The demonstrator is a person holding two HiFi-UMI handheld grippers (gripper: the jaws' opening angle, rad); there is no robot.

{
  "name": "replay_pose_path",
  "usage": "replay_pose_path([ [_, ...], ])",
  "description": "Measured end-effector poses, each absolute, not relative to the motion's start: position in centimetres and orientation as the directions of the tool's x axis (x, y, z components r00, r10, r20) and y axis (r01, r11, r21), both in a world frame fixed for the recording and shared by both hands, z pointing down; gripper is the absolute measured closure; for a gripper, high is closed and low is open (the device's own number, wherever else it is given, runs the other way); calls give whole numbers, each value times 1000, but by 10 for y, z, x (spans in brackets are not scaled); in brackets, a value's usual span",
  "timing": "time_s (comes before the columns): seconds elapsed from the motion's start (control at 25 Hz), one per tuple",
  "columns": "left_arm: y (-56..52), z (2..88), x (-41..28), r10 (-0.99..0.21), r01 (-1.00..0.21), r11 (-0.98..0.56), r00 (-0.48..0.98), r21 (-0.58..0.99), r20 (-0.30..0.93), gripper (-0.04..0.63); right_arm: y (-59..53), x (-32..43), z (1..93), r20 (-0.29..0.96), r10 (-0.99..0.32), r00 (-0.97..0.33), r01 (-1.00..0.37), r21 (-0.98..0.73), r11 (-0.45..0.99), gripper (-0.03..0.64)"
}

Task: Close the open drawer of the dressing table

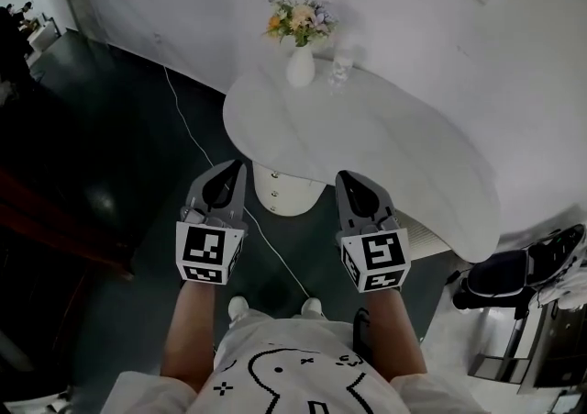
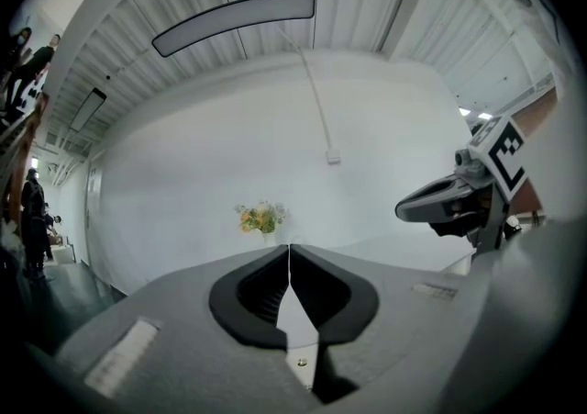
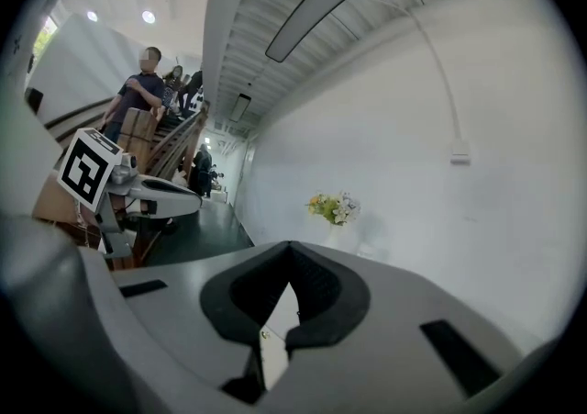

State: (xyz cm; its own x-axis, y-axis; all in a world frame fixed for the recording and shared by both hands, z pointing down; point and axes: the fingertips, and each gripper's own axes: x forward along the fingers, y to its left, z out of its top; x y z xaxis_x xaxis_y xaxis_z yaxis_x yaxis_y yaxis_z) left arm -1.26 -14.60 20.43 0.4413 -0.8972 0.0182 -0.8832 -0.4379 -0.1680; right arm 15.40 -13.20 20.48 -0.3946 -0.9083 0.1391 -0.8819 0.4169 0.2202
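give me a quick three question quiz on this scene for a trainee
1. True or false: the left claw holds the vase.
2. What stands in the vase? A) flowers B) brushes C) nothing
3. Fill in: the right claw has its jaws ____.

Key: 1 false; 2 A; 3 shut
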Motion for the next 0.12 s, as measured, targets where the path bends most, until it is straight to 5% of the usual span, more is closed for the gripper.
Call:
replay_pose_path([
  [0.12,-144,199,-2,-904,-889,-423,428,-175,13,578,-133,165,202,129,-904,-408,-879,213,427,623],
])
